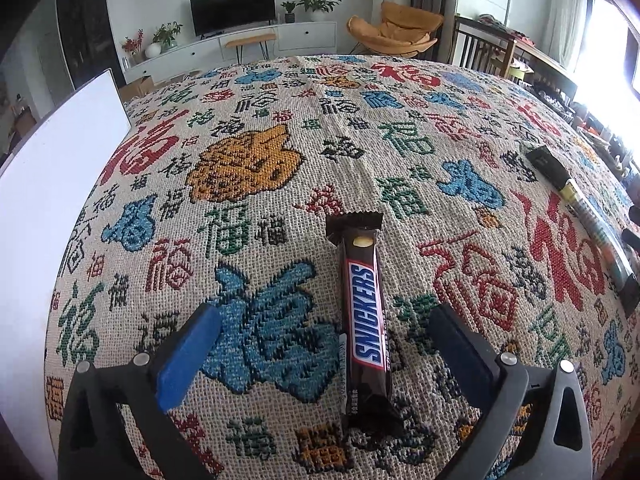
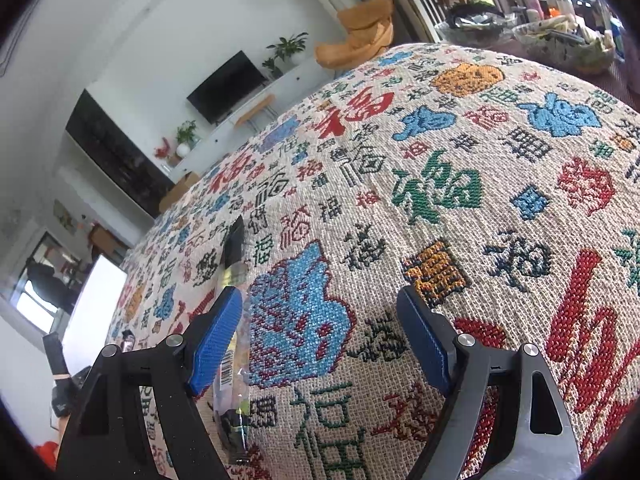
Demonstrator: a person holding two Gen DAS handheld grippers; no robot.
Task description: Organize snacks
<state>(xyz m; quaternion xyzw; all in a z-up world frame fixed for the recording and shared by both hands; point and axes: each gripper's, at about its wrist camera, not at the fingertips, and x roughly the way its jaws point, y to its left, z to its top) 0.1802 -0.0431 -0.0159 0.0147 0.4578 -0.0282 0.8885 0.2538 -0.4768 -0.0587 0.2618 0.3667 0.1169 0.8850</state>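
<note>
Snickers bar (image 1: 366, 316) lies between our left claw (image 1: 326, 354) pads, released, untouched on table (image 1: 460, 128). Right claw (image 2: 324, 344) gapes empty; long packet (image 2: 231, 344) beside its left pad. Risk: we snag cloth or nudge packet askew.

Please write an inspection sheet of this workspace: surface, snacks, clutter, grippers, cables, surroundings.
Surface: woven tablecloth with coloured characters.
Job's things: Snickers bar lying flat between the left fingers, untouched; long snack packet against the right gripper's left finger.
Clutter: white board at the table edge.
Grippers: left gripper open; right gripper open.
Cables: nothing seen.
Surroundings: television, orange chair, potted plants.
</note>
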